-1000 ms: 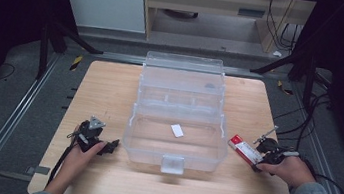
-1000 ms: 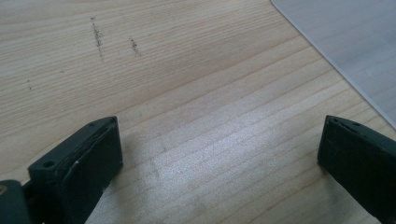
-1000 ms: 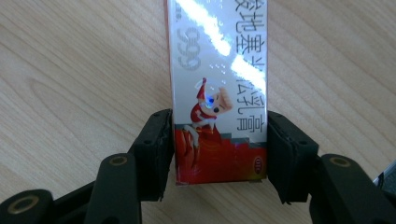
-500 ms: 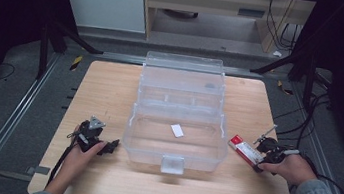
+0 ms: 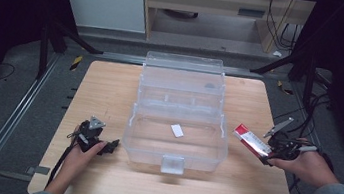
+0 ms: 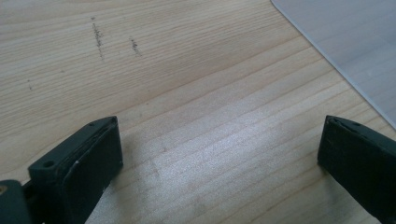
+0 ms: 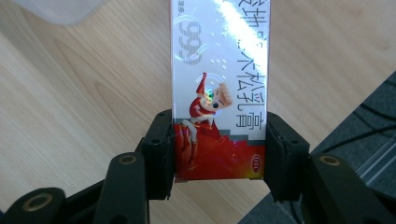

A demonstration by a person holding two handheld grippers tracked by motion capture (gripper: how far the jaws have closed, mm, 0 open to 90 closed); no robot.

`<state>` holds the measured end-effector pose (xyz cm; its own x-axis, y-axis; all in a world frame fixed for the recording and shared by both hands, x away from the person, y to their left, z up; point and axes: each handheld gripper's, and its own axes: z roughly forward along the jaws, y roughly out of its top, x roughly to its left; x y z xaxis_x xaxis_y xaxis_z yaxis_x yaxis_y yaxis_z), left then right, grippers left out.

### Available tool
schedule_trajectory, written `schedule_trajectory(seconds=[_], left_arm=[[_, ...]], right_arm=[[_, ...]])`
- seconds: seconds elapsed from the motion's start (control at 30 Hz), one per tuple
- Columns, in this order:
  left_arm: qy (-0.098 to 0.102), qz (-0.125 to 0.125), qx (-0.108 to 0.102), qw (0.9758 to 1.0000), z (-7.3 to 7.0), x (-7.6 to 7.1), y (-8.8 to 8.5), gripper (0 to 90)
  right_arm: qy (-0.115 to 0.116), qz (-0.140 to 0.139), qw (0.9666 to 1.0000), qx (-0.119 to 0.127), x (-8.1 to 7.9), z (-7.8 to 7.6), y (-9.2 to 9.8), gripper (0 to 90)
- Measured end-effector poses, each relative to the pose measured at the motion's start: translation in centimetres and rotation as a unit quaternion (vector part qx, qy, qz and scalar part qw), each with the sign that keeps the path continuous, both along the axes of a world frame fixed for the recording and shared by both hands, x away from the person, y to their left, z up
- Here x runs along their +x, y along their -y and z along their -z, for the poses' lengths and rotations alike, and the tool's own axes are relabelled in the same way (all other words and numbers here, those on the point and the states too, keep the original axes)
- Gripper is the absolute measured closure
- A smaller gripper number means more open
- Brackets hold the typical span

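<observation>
Wooden table [image 5: 110,89], clear case [image 5: 176,123]; right gripper [image 7: 219,154] clamping printed box [image 7: 219,84]; left gripper [image 6: 219,158] wide

An open case [image 5: 178,128] sits mid-counter [image 5: 100,87], the left gripper [image 5: 112,146] just left of it, a carton [image 5: 252,139] to its right.

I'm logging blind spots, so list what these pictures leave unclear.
- High view: the white slip inside the clear box is too small to identify.
- Right gripper view: the carton's top is cut off by the upper edge; glare washes out some print.
- Left gripper view: the box corner is cut off by the frame.
</observation>
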<state>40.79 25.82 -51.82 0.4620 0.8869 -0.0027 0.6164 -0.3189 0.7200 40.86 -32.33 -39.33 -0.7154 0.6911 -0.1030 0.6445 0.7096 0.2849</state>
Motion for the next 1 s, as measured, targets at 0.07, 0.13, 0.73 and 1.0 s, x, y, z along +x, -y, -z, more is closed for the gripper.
schedule_trajectory(seconds=[0.07, 0.13, 0.73, 1.0], left_arm=[[0.0, 0.0, 0.0, 1.0, 0.0, 0.0, 0.0, 0.0], [0.0, 0.0, 0.0, 1.0, 0.0, 0.0, 0.0, 0.0], [0.001, -0.006, 0.0, 1.0, 0.0, 0.0, 0.0, 0.0], [0.002, -0.005, 0.001, 1.0, 0.0, -0.1, 0.0, 0.0]], right_arm=[[0.02, -0.006, 0.9996, 0.019, -0.2, -1.6, 0.0, 51.3], [0.027, -0.014, 0.9993, 0.021, -0.2, -2.3, -0.3, 51.4], [0.074, -0.129, 0.9873, 0.056, 1.2, -8.9, -7.5, 51.4], [0.077, -0.158, 0.9833, 0.047, 2.3, -8.8, -11.1, 51.4]])
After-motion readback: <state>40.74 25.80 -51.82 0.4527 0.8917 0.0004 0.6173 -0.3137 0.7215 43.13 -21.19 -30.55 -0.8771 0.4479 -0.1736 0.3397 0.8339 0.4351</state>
